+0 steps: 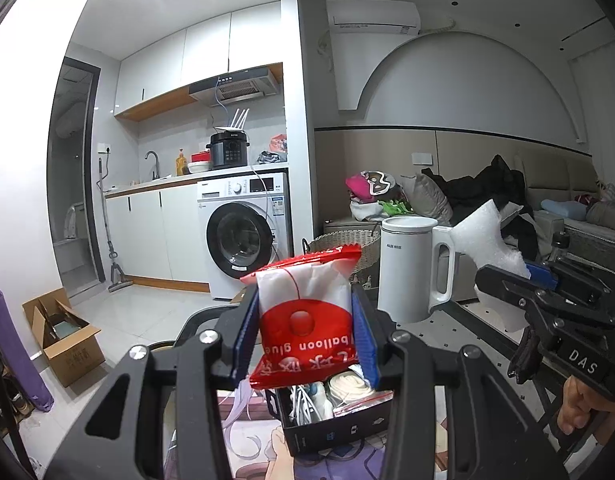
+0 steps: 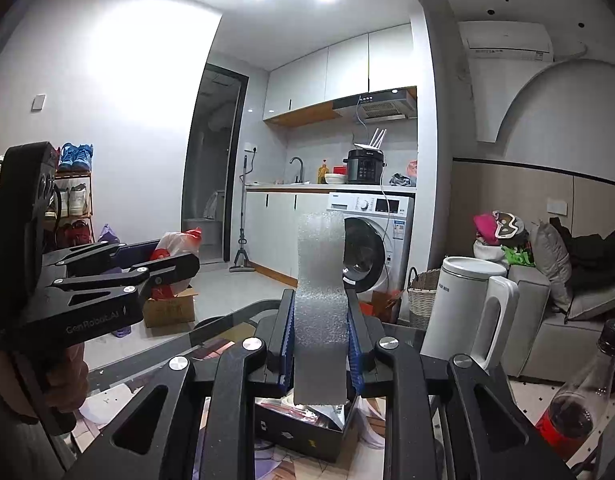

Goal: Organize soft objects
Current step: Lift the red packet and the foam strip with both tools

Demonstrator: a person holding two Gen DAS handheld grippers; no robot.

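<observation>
Left gripper [image 1: 305, 320] is clamped on a red-and-white packet [image 1: 305, 312] – blue pads pressing both sides, jaws partly open around it, packet upright and raised above the black box [image 1: 335, 420]. Right gripper [image 2: 321, 340] is nearly closed on a white foam strip [image 2: 321, 300], which stands up between the pads and curls at the top. Box sits below both grippers on the table, already holding white cables and soft bits. White kettle [image 1: 413, 268] stands just behind – right of the packet in the left view.
</observation>
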